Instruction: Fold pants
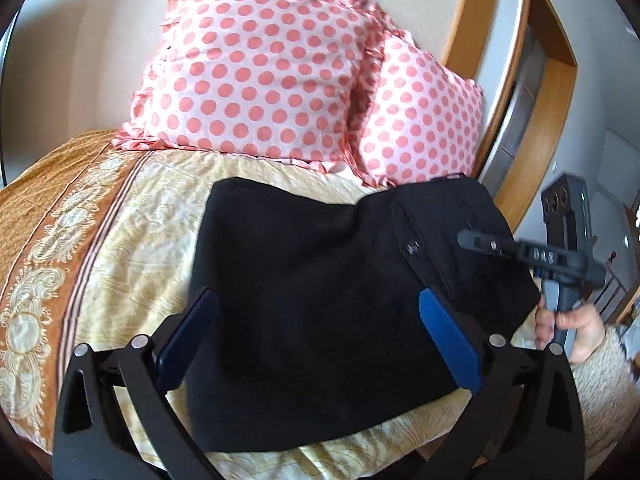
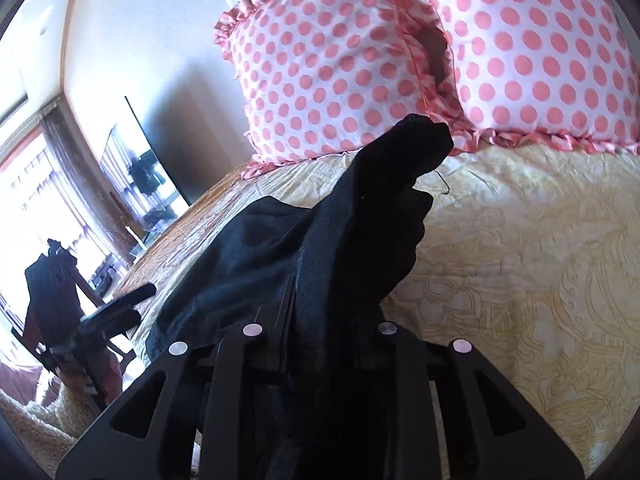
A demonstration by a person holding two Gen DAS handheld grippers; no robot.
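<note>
1. Black pants (image 1: 320, 300): folded, on the bedspread (image 1: 120, 240) near the pillows (image 1: 256, 64).
2. My right gripper (image 2: 316, 292): pinching a lifted pants edge.
3. My left gripper (image 1: 320, 332): spread, empty.
4. Advice: I'd carry that edge across evenly.

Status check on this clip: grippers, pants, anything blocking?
Left gripper open over the black pants, jaws clear. Right gripper shut on a bunched edge of the pants. Pillows behind, not blocking.
</note>
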